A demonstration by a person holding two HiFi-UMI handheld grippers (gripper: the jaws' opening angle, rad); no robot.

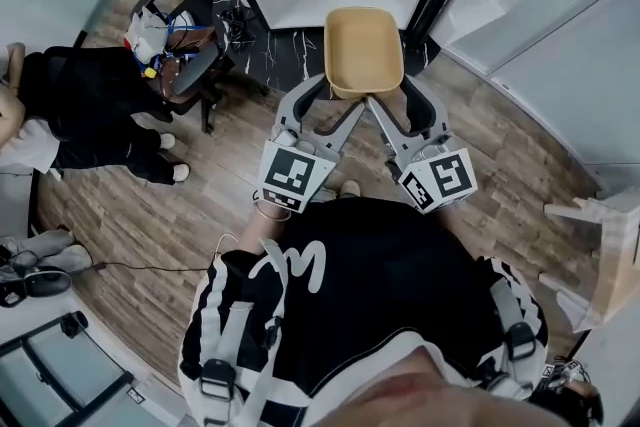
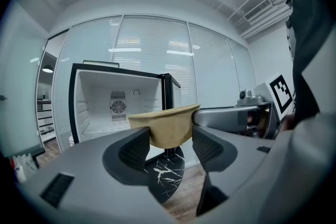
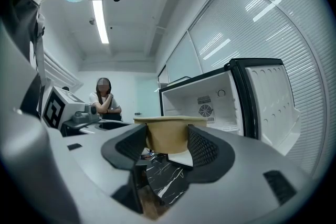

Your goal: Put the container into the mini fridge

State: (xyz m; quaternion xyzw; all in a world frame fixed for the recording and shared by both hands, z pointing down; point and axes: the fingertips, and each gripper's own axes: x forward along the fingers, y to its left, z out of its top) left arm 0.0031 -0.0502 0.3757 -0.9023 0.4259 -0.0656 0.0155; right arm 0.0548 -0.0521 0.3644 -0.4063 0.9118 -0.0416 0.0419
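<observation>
Container: tan, open-topped, empty. Held aloft and level just before the open fridge, mouth up, likely for sliding straight in. Left gripper and right gripper: fingers clamped on its near wall, sharing the load. Fridge: nothing seen inside.

We carry a grey left gripper and a matching grey right gripper. Each has black cross-hatched pads and a cube of black-and-white square markers. We wear a black top with white lettering, white-striped sleeves and black buckled straps.
</observation>
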